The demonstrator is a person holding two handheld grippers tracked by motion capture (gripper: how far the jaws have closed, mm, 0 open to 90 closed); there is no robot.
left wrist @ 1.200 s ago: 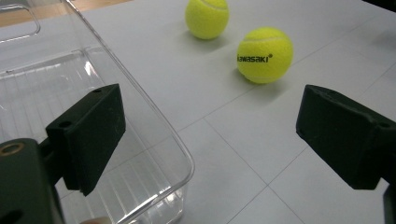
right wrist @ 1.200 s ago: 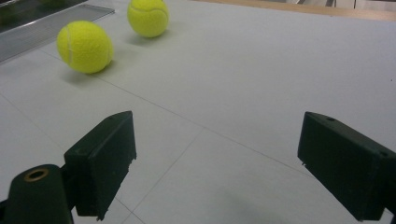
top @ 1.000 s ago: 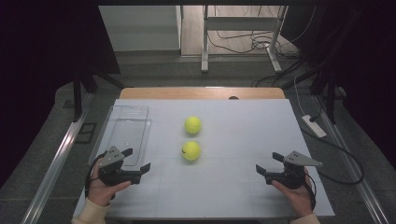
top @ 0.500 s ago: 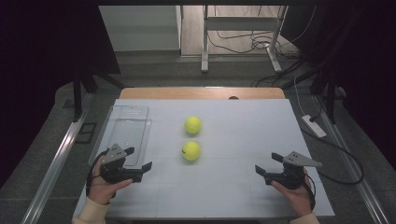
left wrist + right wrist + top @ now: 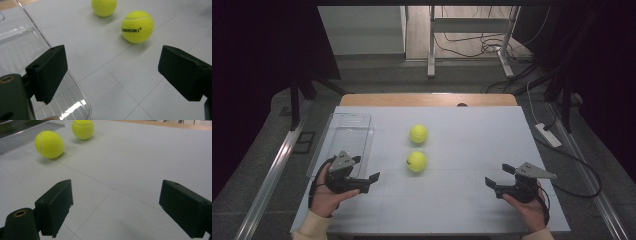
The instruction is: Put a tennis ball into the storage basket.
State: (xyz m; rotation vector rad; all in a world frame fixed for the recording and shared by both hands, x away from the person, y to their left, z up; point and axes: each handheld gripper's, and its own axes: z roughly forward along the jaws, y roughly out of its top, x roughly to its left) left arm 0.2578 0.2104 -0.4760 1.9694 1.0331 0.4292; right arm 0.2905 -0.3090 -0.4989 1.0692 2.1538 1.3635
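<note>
Two tennis balls sit mid-table on the white table (image 5: 462, 200), one behind the other; clear tray (image 5: 343, 140) lies at the left edge. Near ball (image 5: 416, 161) lies just right of and beyond the left gripper (image 5: 367, 181), jaws spread wide, empty. Far ball (image 5: 418, 134) sits farther back. Right gripper (image 5: 492, 186), also spread and empty, is well apart from both balls, so left is nearer. Against earlier frames: left gripper has edged slightly toward the near ball; balls and tray unchanged.
</note>
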